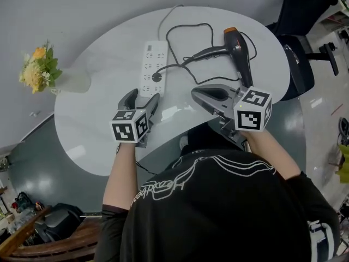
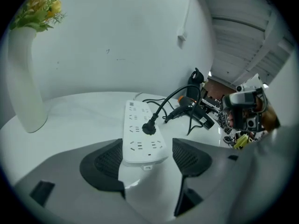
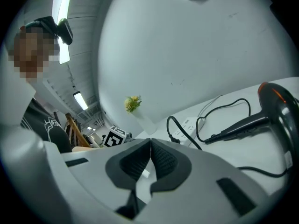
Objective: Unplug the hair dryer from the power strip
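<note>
A white power strip (image 1: 152, 67) (image 2: 142, 132) lies on the round white table (image 1: 92, 141), with a black plug (image 1: 157, 76) (image 2: 149, 128) in one of its sockets. The plug's cord runs right to a black hair dryer with an orange back (image 1: 240, 51) (image 3: 275, 101) that lies on its side. My left gripper (image 1: 140, 99) (image 2: 145, 160) is open, and the strip's near end sits between its pads without touching them. My right gripper (image 1: 194, 93) (image 3: 150, 160) is shut on nothing, low over the table right of the strip and in front of the dryer.
A white vase of yellow flowers (image 1: 71, 81) (image 2: 23, 78) stands at the table's left edge. A black office chair (image 1: 305, 37) is beyond the table's right side. The strip's own white cable (image 1: 166, 15) runs off the far edge.
</note>
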Action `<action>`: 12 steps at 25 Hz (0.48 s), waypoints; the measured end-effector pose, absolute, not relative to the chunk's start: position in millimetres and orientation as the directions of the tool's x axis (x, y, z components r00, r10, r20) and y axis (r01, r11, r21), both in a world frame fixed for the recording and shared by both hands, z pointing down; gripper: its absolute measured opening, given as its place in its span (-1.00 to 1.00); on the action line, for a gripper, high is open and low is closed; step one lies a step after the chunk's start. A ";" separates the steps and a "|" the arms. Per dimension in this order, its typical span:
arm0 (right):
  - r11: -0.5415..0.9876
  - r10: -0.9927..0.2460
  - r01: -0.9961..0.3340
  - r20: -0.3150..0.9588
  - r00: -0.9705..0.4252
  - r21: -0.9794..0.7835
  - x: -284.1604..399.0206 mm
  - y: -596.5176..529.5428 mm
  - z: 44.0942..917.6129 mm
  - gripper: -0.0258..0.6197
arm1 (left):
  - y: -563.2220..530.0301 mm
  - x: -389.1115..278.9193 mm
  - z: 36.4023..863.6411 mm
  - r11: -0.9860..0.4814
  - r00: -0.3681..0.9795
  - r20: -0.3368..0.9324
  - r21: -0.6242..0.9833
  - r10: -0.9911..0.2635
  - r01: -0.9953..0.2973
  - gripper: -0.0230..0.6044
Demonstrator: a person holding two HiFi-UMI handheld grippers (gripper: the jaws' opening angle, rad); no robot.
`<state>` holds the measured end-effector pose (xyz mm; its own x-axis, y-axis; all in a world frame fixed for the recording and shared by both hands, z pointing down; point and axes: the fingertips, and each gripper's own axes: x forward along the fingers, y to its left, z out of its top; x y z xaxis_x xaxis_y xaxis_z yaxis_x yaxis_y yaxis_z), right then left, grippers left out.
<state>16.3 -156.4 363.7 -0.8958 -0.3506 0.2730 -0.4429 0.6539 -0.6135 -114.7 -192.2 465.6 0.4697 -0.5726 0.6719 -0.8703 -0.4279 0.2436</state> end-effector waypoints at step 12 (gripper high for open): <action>0.663 -0.263 -0.407 0.313 -0.912 -0.628 -8.2 -168.5 393.6 -0.93 | -211.9 -121.8 496.5 -0.394 0.458 0.700 0.267 -0.548 -0.879 0.07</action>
